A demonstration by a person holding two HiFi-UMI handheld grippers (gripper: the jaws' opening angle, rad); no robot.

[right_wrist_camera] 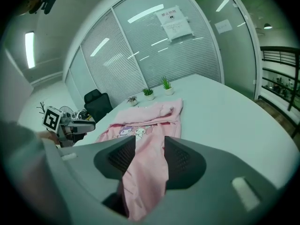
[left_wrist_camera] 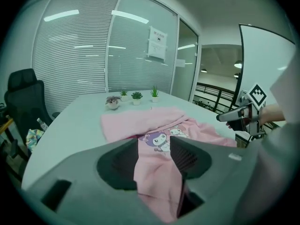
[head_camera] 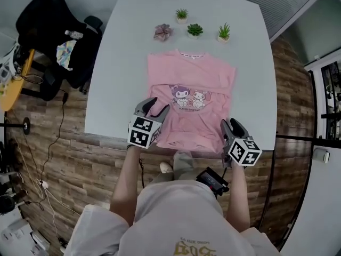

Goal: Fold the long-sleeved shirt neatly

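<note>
- The pink shirt (head_camera: 192, 105) lies flat on the white surface (head_camera: 122, 63), front up. Its neckline is at the far side and its hem is along the near edge.
- A cartoon print of two characters (head_camera: 189, 96) sits in the middle of the shirt's front. Fabric is bunched in a folded band across the far part of the shirt, seen most plainly in the left gripper view (left_wrist_camera: 140, 118).
- The left tool (head_camera: 161, 103) is over the near left corner of the shirt, pointing away from the person and downward.
- In its own view, the left tool (left_wrist_camera: 154, 142) has its jaws standing apart. Pink cloth shows in the gap between them, and the pads are not pressed onto it.
- The right tool (head_camera: 230, 122) is at the near right corner of the shirt, close to the surface's near edge.
- In its own view, the right tool (right_wrist_camera: 150, 146) also has its jaws spread. A strip of the shirt's right side runs through the gap, and neither pad is clamped on it.
- Each tool carries a marker cube, one on the left (head_camera: 144, 131) and one on the right (head_camera: 244, 151).
- Four small potted plants stand at the far end of the surface, beyond the neckline. One is purplish (head_camera: 163, 32) and three are green (head_camera: 195, 30).
- A black chair (head_camera: 53, 31) with items piled on it stands left of the surface on the wooden floor (head_camera: 96, 169).
</note>
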